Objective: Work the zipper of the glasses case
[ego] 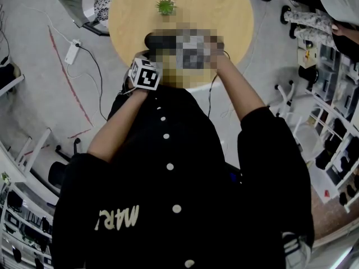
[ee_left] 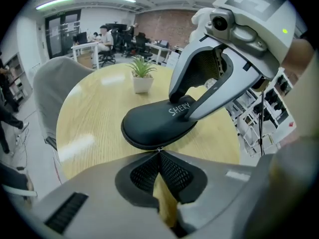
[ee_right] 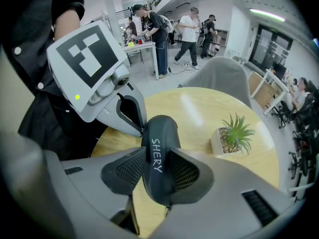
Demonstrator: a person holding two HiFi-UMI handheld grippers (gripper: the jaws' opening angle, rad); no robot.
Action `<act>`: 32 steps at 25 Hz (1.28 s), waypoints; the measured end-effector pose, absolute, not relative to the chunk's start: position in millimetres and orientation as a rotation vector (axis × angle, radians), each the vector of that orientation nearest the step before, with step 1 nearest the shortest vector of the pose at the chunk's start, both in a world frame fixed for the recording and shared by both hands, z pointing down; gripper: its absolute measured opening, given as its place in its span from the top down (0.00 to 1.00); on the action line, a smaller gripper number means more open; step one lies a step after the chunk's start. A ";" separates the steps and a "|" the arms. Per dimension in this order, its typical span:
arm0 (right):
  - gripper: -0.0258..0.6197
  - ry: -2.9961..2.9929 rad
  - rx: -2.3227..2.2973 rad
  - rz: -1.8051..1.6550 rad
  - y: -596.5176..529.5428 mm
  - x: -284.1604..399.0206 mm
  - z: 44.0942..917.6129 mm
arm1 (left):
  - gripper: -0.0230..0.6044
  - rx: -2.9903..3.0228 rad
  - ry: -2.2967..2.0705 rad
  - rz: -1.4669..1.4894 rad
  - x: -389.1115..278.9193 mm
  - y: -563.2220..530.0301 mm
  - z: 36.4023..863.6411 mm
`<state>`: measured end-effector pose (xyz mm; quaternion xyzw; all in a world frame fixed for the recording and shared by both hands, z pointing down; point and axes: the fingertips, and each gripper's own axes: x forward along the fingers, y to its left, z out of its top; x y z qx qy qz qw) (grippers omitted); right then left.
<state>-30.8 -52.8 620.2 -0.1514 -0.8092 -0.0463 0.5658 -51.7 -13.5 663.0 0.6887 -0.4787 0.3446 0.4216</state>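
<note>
Lengthwise, glasses case [ee_right: 159, 133], in right gripper [ee_right: 156, 154]

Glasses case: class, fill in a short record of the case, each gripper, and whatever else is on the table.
Glasses case: black, white lettering on top
Right gripper: fingers clamped across the case
Left gripper: fingers together at the case's seam, apparently pinching the zipper pull, a tiny pale tab
Table: round, light wood
Potted plant: small, upright, apart from the case
</note>
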 end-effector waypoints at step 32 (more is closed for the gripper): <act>0.72 -1.905 -0.286 -0.158 -49.4 -28.7 614.3 | 0.96 2.176 -0.724 1.667 -105.9 -34.6 653.7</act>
